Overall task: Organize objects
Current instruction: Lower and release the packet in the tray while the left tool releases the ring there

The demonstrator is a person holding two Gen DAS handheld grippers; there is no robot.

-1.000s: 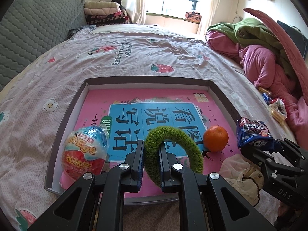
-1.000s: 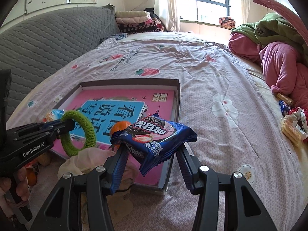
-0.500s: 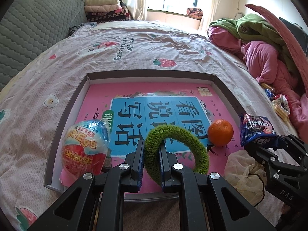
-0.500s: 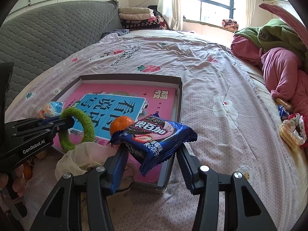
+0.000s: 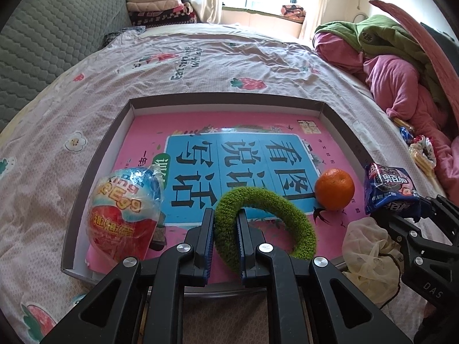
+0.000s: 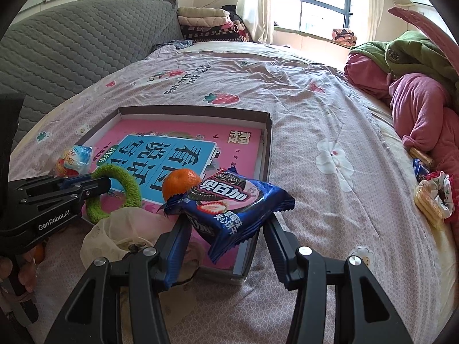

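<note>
A shallow grey box [image 5: 94,172] with a pink and blue book cover inside lies on the bed. In it are a wrapped toy egg [image 5: 124,212] at the near left and an orange [image 5: 334,189] at the right. My left gripper [image 5: 225,220] is shut on a green fuzzy ring [image 5: 275,215] over the box's near edge. My right gripper [image 6: 226,223] is shut on a blue biscuit packet [image 6: 229,203], held above the box's near right corner [image 6: 238,272]. The packet also shows in the left wrist view [image 5: 387,189].
A crumpled cream plastic bag [image 5: 370,246] lies at the box's near right edge. Snacks and a scrunchie [image 6: 433,195] lie at the right by pink and green bedding [image 6: 416,91]. A grey headboard [image 6: 71,51] stands to the left. Folded blankets [image 5: 160,8] are stacked far back.
Both grippers have moved a little forward and higher over the box, each holding its object. The orange and the egg have not moved.
</note>
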